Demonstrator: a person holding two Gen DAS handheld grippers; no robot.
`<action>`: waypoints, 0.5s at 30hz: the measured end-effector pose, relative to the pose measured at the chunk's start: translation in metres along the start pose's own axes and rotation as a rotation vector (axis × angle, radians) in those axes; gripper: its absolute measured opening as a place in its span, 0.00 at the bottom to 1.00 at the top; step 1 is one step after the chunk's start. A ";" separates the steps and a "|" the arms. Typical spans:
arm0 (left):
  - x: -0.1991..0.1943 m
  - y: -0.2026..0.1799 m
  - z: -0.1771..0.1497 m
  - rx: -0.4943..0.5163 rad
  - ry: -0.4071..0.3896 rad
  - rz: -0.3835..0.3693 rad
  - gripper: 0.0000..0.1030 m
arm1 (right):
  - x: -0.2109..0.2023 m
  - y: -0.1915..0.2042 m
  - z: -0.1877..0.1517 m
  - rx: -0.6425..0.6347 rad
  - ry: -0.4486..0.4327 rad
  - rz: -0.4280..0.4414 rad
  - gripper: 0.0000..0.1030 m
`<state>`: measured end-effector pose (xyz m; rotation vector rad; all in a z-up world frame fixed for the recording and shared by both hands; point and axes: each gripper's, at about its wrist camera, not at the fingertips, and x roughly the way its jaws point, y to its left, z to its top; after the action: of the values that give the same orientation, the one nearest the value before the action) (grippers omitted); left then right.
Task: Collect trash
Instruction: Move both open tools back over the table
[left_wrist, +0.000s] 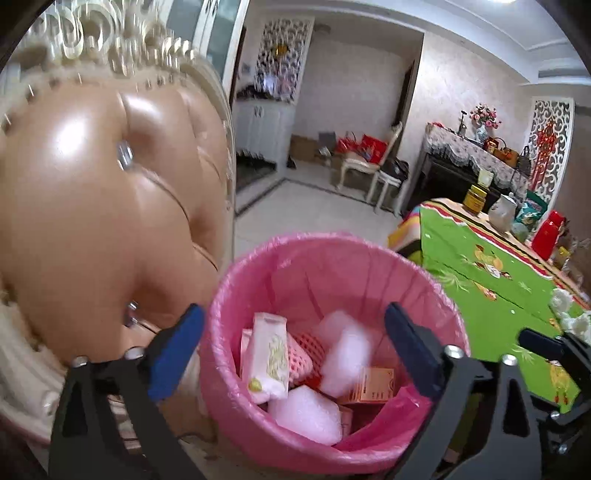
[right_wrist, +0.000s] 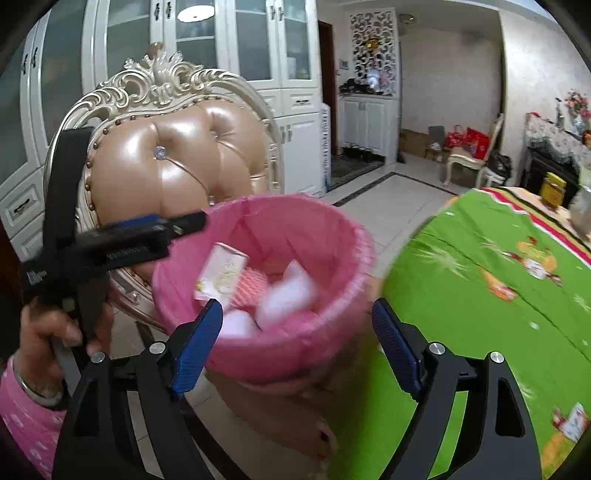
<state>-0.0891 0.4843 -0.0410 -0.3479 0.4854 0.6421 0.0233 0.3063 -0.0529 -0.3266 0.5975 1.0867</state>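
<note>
Fingers (left_wrist: 177, 354) of the left gripper (left_wrist: 295, 354) stand spread wide with nothing between the blue ribbed pads; the right gripper (right_wrist: 295, 354) is spread much the same, and it too holds nothing. No earlier look is on hand, so all I can say is that both are empty and hanging above the bin (left_wrist: 258, 280).

The bin sits straight ahead of and below both pairs of fingers, its round mouth facing up, so anything let go here would drop in. From where I stand the left gripper looks the nearer, almost over the rim; the right one comes at it from the table (right_wrist: 480, 295) side, and that view is blurred.

Inside the crinkly pink liner lie white foam blocks (left_wrist: 306, 413), a pink foam net (left_wrist: 303, 354), a tall white packet (left_wrist: 267, 354) leaning upright and an orange carton (left_wrist: 373, 387) lying flat. Further rubbish seems left on the green cloth: white crumpled bits (left_wrist: 569, 310) at its far edge, nearer the right hand, I'd judge. Behind the bin stands a glossy tan buttoned chair (right_wrist: 177, 173) with a carved cream frame.
</note>
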 end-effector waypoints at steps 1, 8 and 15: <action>-0.005 -0.005 0.000 0.009 -0.018 0.009 0.95 | -0.008 -0.005 -0.004 0.006 -0.003 -0.015 0.77; -0.035 -0.101 -0.022 0.122 -0.030 -0.198 0.95 | -0.086 -0.069 -0.048 0.102 -0.034 -0.186 0.82; -0.044 -0.239 -0.057 0.302 0.033 -0.411 0.95 | -0.163 -0.156 -0.097 0.232 -0.052 -0.406 0.82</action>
<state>0.0155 0.2578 -0.0268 -0.1637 0.5155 0.1595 0.0811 0.0678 -0.0380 -0.2046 0.5740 0.6272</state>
